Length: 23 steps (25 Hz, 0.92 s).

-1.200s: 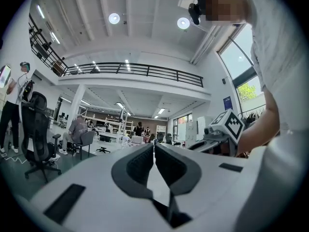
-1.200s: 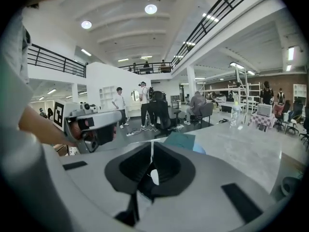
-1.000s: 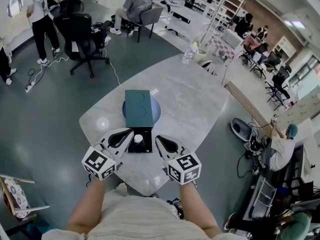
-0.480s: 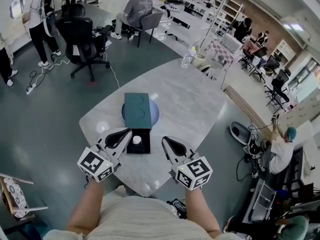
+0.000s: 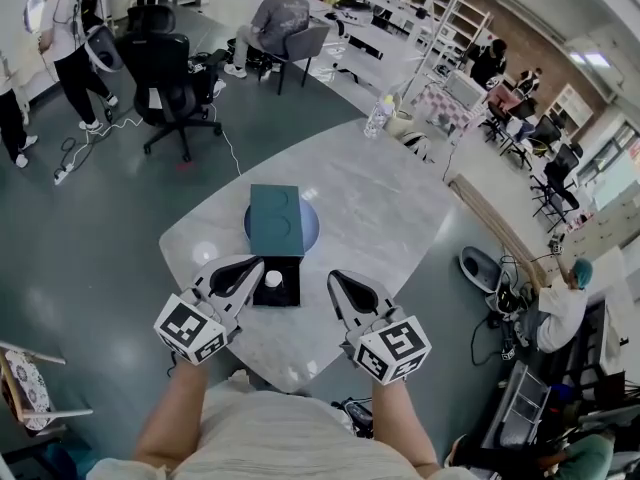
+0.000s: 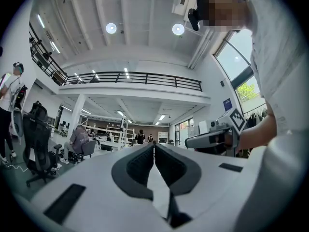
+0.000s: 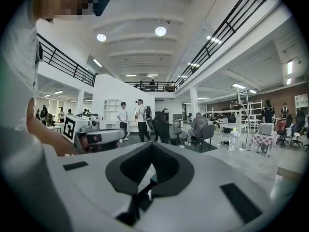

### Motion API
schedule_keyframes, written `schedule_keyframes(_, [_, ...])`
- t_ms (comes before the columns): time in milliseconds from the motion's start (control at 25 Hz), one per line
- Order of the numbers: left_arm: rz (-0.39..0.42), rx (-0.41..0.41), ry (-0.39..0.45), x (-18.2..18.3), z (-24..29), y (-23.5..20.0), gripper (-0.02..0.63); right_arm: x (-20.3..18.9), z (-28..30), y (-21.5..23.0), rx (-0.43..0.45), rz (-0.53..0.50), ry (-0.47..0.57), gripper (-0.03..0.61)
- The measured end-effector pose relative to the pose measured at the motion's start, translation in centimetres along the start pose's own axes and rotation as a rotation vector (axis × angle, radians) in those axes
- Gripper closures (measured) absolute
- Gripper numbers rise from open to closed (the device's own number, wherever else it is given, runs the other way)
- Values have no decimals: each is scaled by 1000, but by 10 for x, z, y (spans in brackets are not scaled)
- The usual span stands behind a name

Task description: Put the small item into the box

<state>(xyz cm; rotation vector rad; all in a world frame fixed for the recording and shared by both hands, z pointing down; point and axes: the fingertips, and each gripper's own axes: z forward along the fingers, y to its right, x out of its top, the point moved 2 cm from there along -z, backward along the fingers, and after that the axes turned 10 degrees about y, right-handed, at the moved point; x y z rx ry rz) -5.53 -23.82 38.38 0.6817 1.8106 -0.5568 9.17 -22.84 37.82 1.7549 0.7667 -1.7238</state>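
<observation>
Both tools, left tool and right tool, are closed, empty. We judge the small white item (already inside the black box) light and rigid; pinch its sides.

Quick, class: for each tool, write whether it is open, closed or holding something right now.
Left tool: closed, holding nothing.
Right tool: closed, holding nothing.

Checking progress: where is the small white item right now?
In the head view the white item sits inside the open black box, between the left gripper and right gripper, just in front of the teal lid.
</observation>
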Motion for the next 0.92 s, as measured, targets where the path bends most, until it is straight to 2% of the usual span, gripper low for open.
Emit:
schedule_keyframes(360, [3,3,8,7,3,4,592,17,-5,0,6,-18,29,560])
schedule_keyframes(920, [21,10,-6,5,2,2,592,24,-10,4,-4,-29,43,560])
